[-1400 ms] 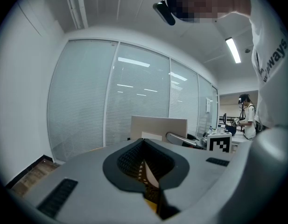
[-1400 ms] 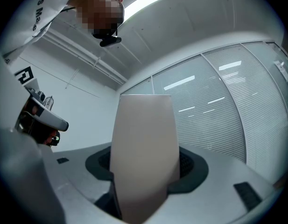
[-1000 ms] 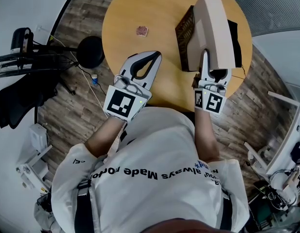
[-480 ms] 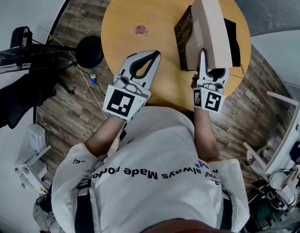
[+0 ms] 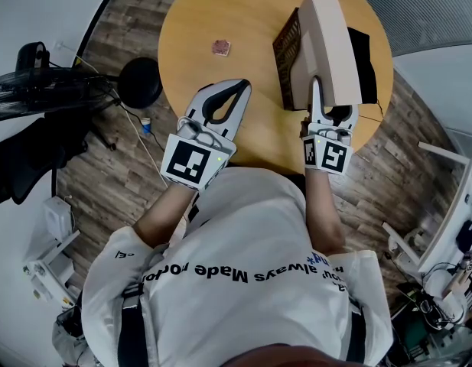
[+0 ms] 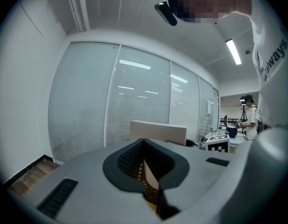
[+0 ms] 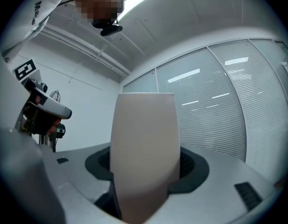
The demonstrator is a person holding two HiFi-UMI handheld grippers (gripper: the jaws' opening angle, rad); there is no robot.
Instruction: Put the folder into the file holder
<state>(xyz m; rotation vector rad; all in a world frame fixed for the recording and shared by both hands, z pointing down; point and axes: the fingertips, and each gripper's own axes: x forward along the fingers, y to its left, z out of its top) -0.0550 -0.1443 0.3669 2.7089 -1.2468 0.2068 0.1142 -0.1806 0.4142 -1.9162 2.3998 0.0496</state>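
A thick beige folder point(image 5: 335, 44) stands on edge over the black mesh file holder point(image 5: 285, 52) at the right of the round wooden table point(image 5: 213, 10). Mesh shows on its left and a black part on its right; how deep it sits I cannot tell. My right gripper point(image 5: 331, 104) is shut on the folder's near end, and the folder point(image 7: 144, 143) fills the space between the jaws in the right gripper view. My left gripper point(image 5: 242, 89) is shut and holds nothing, above the table's near edge left of the holder. The left gripper view shows the folder point(image 6: 158, 132) beyond the closed tips point(image 6: 144, 141).
A small pinkish object point(image 5: 223, 48) lies on the table left of the holder. A black round stool point(image 5: 140, 82) and a dark chair point(image 5: 29, 147) stand on the wood floor to the left. White equipment point(image 5: 450, 228) stands at the right.
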